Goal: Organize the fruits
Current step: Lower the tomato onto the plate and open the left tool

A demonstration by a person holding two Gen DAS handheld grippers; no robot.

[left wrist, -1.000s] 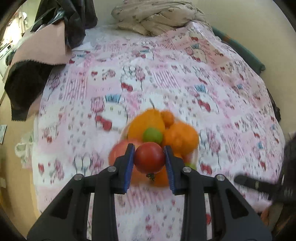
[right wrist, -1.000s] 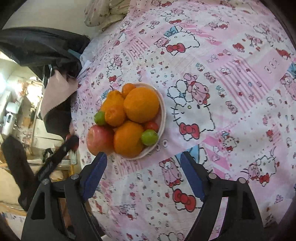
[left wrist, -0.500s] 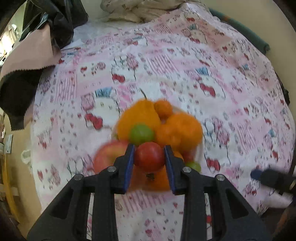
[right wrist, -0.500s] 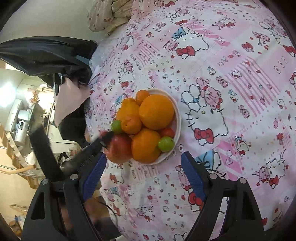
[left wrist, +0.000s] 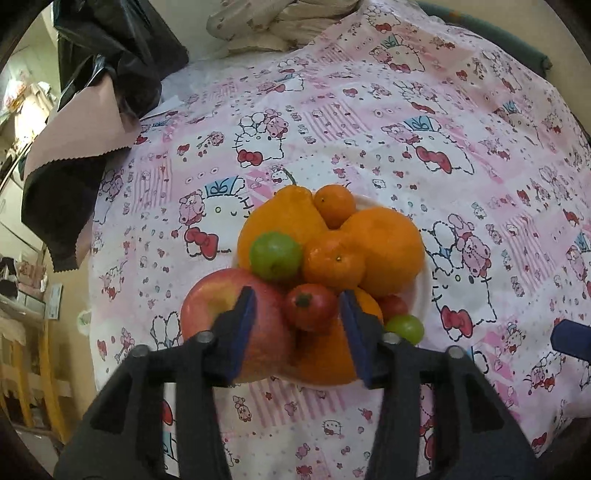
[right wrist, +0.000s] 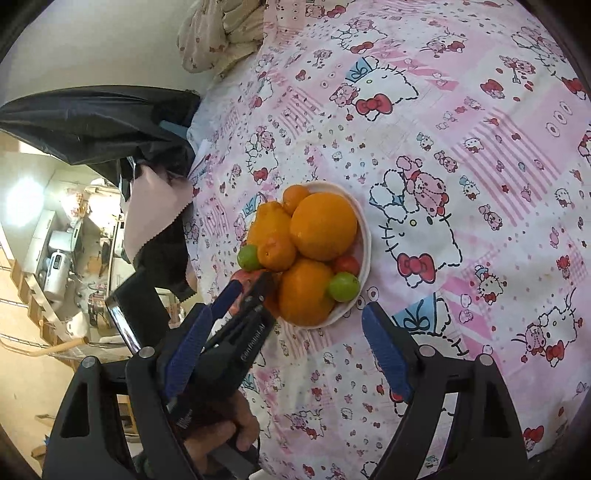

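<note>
A white plate [left wrist: 424,291] [right wrist: 365,236] on the pink patterned bedspread holds a pile of fruit: oranges [left wrist: 384,247], a pear-shaped orange fruit [left wrist: 280,218], green fruits [left wrist: 275,254], a red apple [left wrist: 218,310] and small tomatoes. My left gripper [left wrist: 297,314] is open over the pile; a red tomato [left wrist: 310,306] lies between its jaws, loose on the fruit. In the right wrist view the left gripper [right wrist: 247,291] reaches in at the plate's left. My right gripper [right wrist: 284,328] is open and empty, hovering near the plate's front.
A black and pink cloth [left wrist: 85,122] hangs at the bed's left edge. A crumpled blanket [left wrist: 273,26] lies at the far end. The bed edge drops off at left toward a cluttered room [right wrist: 55,240].
My left gripper has opened and let the red tomato go onto the fruit pile. It came lower and closer to the plate. My right gripper has edged closer.
</note>
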